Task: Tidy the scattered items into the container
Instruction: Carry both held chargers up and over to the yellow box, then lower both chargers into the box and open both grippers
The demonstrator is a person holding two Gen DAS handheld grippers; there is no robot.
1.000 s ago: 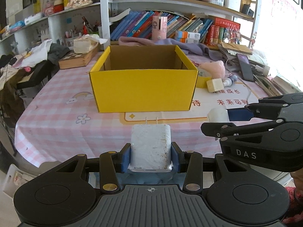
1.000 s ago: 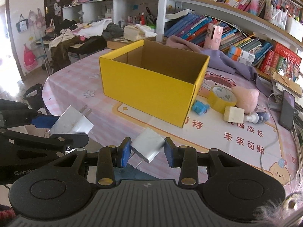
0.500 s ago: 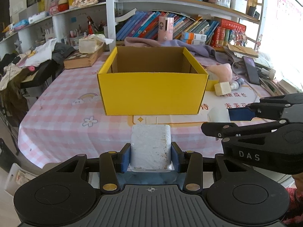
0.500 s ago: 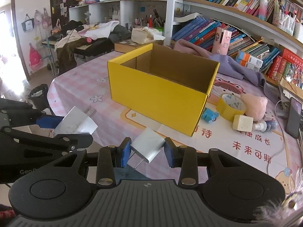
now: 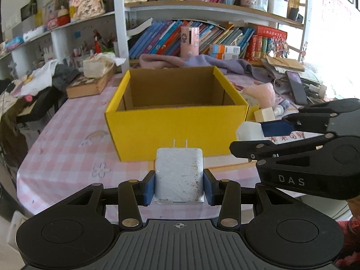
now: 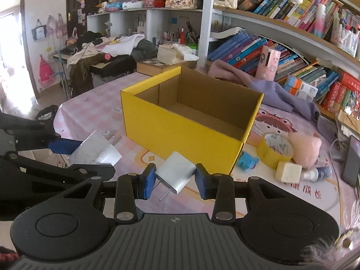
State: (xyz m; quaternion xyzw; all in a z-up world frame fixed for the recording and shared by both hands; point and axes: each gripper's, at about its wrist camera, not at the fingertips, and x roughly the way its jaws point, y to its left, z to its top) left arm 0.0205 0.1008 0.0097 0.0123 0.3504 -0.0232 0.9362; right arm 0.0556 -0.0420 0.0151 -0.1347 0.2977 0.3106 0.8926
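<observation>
Left tongs (image 5: pixel 179 187) clamp a scuffed white charger (image 5: pixel 178 175), prongs pointing up toward the box. Right tongs (image 6: pixel 175 181) clamp a smaller white charger (image 6: pixel 176 172), tilted, prongs angled down-left. Both hang in front of the box, short of its near wall, neither over the opening.

Table (image 6: pixel 90 110): pink checked cloth, bookshelves behind. Yellow box (image 6: pixel 180 130) sits mid-table, open top, brown inside, nothing visible in it.

Right of the box, on the table: pink plush (image 6: pixel 307 148), yellow tape roll (image 6: pixel 275 150) touching the box's right corner, cream block (image 6: pixel 288 172), small bottle (image 6: pixel 318 173) beside the block, blue toy (image 6: pixel 247 162) at the box corner.
</observation>
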